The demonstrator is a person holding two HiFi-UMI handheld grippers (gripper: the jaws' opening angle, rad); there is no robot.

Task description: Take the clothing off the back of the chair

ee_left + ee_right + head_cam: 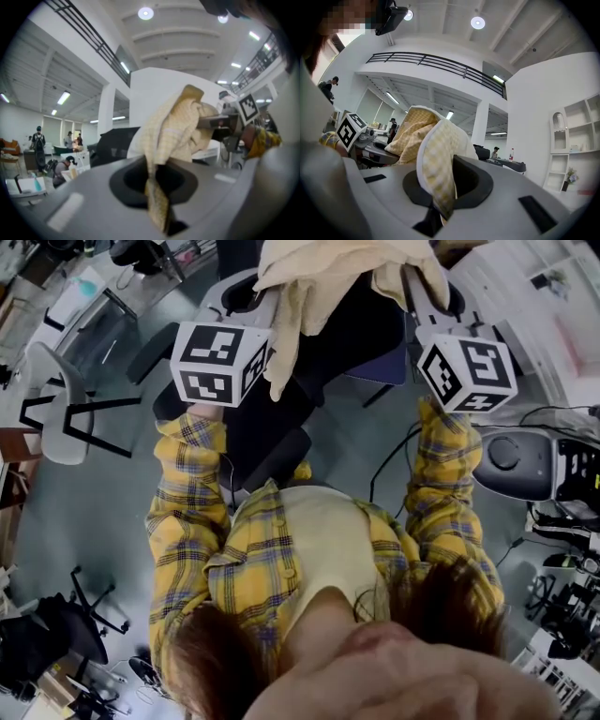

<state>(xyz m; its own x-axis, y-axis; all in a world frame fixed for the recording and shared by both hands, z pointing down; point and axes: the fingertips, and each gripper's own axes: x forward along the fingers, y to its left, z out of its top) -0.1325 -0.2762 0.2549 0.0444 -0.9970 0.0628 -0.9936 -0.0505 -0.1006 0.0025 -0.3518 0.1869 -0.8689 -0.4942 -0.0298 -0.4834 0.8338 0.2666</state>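
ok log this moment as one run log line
left gripper: shut on garment | right gripper: shut on garment | garment: bunched between both, over the chair

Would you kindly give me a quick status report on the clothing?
Left gripper, right gripper shut on the clothing. It hangs between them above the chair. Nothing in the way.

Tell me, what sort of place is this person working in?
Probably a big open lab or workshop hall: a railed mezzanine and round ceiling lights overhead, a chair and loose cables on the grey floor, and people in the background.
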